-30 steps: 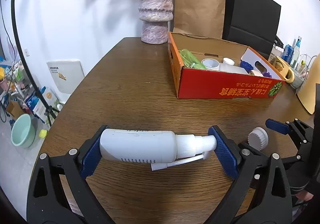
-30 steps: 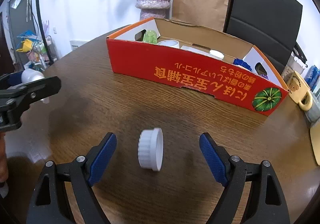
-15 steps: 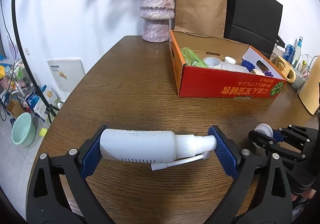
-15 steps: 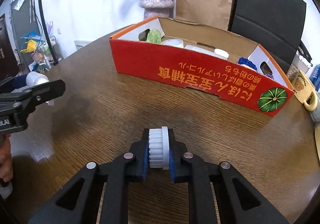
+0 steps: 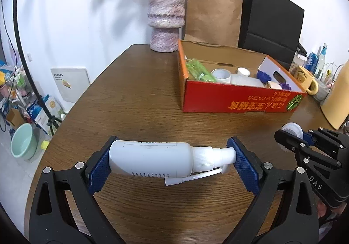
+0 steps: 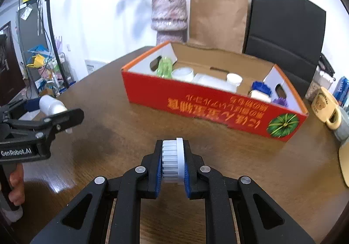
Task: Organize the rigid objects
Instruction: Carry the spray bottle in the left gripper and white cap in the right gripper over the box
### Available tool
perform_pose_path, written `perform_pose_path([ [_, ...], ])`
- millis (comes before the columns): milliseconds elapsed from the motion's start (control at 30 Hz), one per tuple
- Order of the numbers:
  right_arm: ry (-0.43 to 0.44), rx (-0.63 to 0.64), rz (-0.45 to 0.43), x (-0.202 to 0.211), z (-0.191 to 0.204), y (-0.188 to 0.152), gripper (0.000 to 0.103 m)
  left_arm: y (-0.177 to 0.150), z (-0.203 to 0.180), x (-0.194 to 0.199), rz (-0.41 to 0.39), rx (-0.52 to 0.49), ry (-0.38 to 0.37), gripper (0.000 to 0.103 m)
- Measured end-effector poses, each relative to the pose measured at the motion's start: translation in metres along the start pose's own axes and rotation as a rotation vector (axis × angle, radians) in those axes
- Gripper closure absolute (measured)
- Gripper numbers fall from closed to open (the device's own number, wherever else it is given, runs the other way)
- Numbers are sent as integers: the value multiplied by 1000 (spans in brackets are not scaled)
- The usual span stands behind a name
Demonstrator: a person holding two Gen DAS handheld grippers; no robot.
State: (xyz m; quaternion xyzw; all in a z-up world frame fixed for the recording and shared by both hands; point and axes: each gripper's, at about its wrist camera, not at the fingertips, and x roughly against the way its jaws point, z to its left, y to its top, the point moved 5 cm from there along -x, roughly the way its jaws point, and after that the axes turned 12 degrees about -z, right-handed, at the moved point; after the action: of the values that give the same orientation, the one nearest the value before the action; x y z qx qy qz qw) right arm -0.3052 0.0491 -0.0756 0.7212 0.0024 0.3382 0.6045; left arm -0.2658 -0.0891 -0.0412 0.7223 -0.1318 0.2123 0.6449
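Short of the red box, in the left wrist view: left gripper clamped endwise on a white spray bottle, long axis crosswise, parallel to the box front. In the right wrist view: right gripper pinching a ribbed white cap, box dead ahead and nearer; contents visible over the rim, bottle mostly hidden.

You see a glossy wood-grain table, a cardboard box, a smooth plastic bottle and a ribbed plastic cap.
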Motion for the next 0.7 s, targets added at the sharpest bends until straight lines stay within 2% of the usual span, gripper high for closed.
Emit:
perform_pose_path([
  [267,-17,4,-76,12,-16,24,85,17,-25,2,-30,3,-17,7],
  [700,-59,-41,-191,19,-55,63,85,55,-47,-12,-84,46,-1,7],
])
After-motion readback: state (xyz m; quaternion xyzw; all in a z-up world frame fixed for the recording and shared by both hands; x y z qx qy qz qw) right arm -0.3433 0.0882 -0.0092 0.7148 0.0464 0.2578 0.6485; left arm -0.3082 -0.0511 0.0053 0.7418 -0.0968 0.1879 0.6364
